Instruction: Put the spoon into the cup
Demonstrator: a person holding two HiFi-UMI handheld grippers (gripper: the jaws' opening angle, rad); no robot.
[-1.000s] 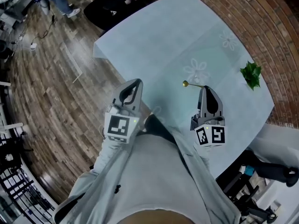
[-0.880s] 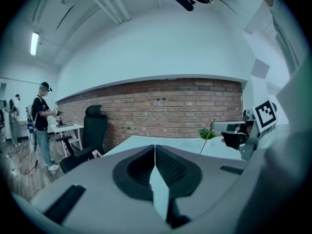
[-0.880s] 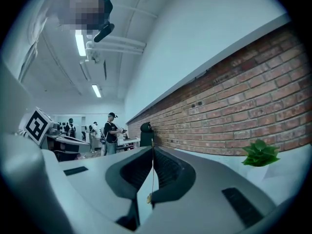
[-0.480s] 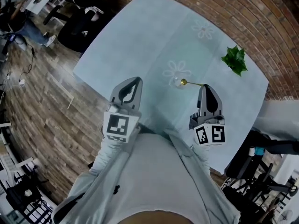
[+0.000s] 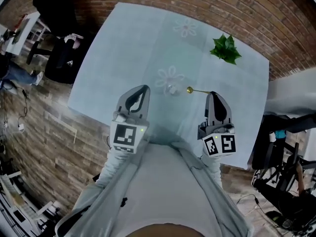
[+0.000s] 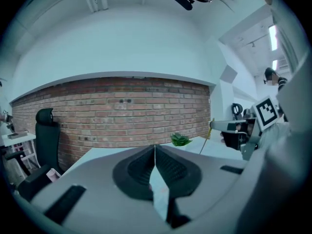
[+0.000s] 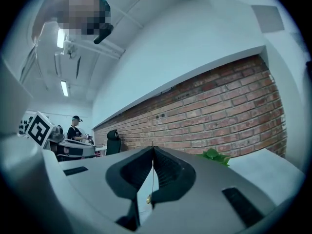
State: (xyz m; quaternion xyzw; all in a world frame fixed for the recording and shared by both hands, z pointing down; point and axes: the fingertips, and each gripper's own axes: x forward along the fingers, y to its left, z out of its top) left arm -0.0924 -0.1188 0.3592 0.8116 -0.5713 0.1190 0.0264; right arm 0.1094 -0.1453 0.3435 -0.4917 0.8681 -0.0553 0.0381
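Observation:
A small clear cup (image 5: 171, 89) stands on the pale blue tablecloth (image 5: 123, 58), beside a printed flower. A thin gold spoon (image 5: 196, 90) sticks out leftward from my right gripper (image 5: 213, 94), which is shut on its handle; the bowl hangs just right of the cup. In the right gripper view the handle (image 7: 152, 182) runs between the closed jaws of the right gripper (image 7: 152, 147). My left gripper (image 5: 143, 88) is shut and empty, left of the cup. The left gripper (image 6: 155, 147) view shows the spoon (image 6: 205, 141) off to the right.
A green leafy sprig (image 5: 225, 48) lies at the table's far right, also visible as the sprig (image 6: 180, 140) and the sprig (image 7: 212, 156). A brick wall (image 5: 212, 4) runs behind the table. A black chair (image 5: 59, 58) stands at the left, and wooden floor lies beyond.
The view has shifted over the table: the cup has come into sight and now sits just left of the spoon's bowl. Both grippers keep their places and stay shut.

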